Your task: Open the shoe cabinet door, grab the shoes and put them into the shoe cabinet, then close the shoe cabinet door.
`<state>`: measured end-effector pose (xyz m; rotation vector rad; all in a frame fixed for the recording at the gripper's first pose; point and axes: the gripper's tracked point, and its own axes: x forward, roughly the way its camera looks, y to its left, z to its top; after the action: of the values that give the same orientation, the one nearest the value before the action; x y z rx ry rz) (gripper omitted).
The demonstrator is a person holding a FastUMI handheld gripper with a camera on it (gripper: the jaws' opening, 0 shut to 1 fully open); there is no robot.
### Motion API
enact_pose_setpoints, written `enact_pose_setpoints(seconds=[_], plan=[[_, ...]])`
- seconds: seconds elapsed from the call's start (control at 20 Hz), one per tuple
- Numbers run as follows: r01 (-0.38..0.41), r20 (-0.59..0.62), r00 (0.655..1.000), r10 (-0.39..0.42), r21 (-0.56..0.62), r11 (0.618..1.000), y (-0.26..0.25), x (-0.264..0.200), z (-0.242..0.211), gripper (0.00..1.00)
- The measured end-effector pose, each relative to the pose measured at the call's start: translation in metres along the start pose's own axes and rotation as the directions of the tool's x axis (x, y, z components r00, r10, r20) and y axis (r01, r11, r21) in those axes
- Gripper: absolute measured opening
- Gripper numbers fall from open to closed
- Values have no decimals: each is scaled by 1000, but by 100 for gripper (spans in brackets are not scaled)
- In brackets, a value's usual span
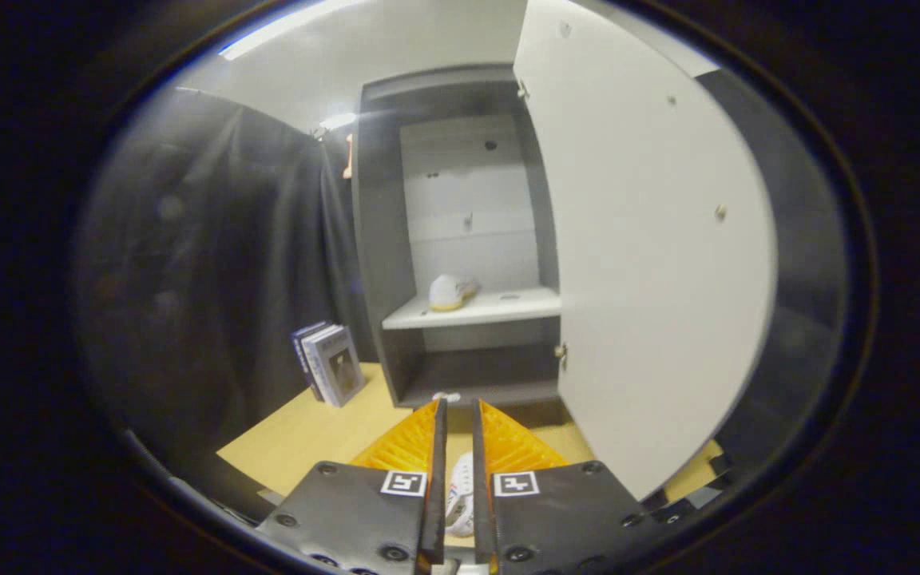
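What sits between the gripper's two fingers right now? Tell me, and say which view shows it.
In the gripper view, a white shoe sits in the narrow gap between the gripper's fingers, which are closed on it. Beyond the fingertips stands the open shoe cabinet, another shoe on its shelf.

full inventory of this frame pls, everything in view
shoe cabinet: 1, grey with pale back panel, straight ahead beyond the fingers.
cabinet door: 1, white, swung open on the cabinet's right.
shelf: 1, white, midway up inside the cabinet.
shoe on shelf: 1, white with yellowish sole, left part of the shelf.
shoe between fingers: 1, white, low in the narrow gap between the fingers.
books: a few, dark and pale covers, upright left of the cabinet.
table: 1, light wood, under it all.
fingers: 2, black with orange ribbed sides, nearly closed on the shoe; contact unclear.
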<state>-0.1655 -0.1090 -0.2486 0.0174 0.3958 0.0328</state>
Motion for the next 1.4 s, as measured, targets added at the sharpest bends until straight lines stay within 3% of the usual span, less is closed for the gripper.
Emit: enact_pose_setpoints(seconds=[0.25,0.4,0.65,0.9,1.1,1.4], plan=[[72,-170,984,-60,65,995,-2,51,-123,20],[113,-287,953,-94,53,992,-6,76,-190,28],[118,-429,897,-103,9,993,-4,95,-263,28],[106,-414,904,-112,-36,994,-6,139,-277,26],[70,-406,904,-133,-165,984,-8,142,-274,5],[112,-320,938,-136,-92,989,-14,163,-205,2]])
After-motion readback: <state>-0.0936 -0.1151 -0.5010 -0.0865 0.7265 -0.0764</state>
